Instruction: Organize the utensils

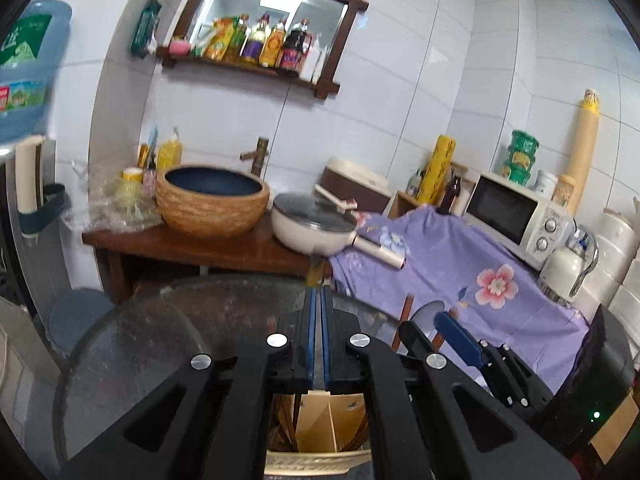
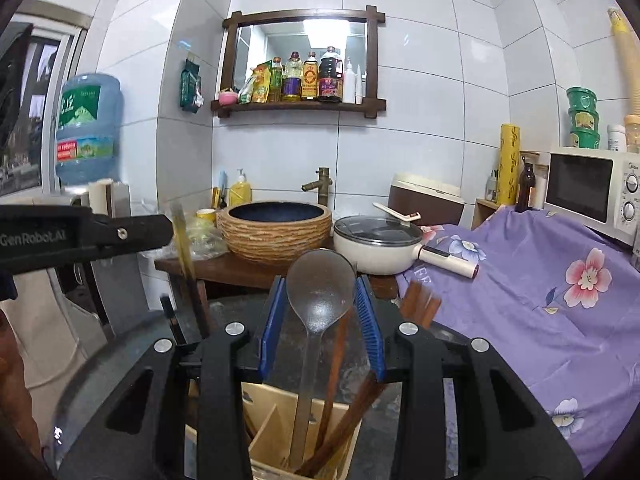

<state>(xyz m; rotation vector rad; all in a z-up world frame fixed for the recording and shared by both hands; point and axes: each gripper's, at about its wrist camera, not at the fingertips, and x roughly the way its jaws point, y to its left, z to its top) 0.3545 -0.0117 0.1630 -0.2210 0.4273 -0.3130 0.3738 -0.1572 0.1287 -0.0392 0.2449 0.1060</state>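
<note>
Both grippers were matte black plastic with cut-out arms and round silver screws. The left gripper and right gripper had ribbed blue pads; white "GenRobot.AI" lettering marked one.

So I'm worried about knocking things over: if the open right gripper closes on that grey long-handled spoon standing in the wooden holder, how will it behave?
The grey long-handled spoon looks rigid and probably light. Its smooth bowl may slip between the blue pads. The wooden holder might tip if the spoon is levered sideways.
</note>
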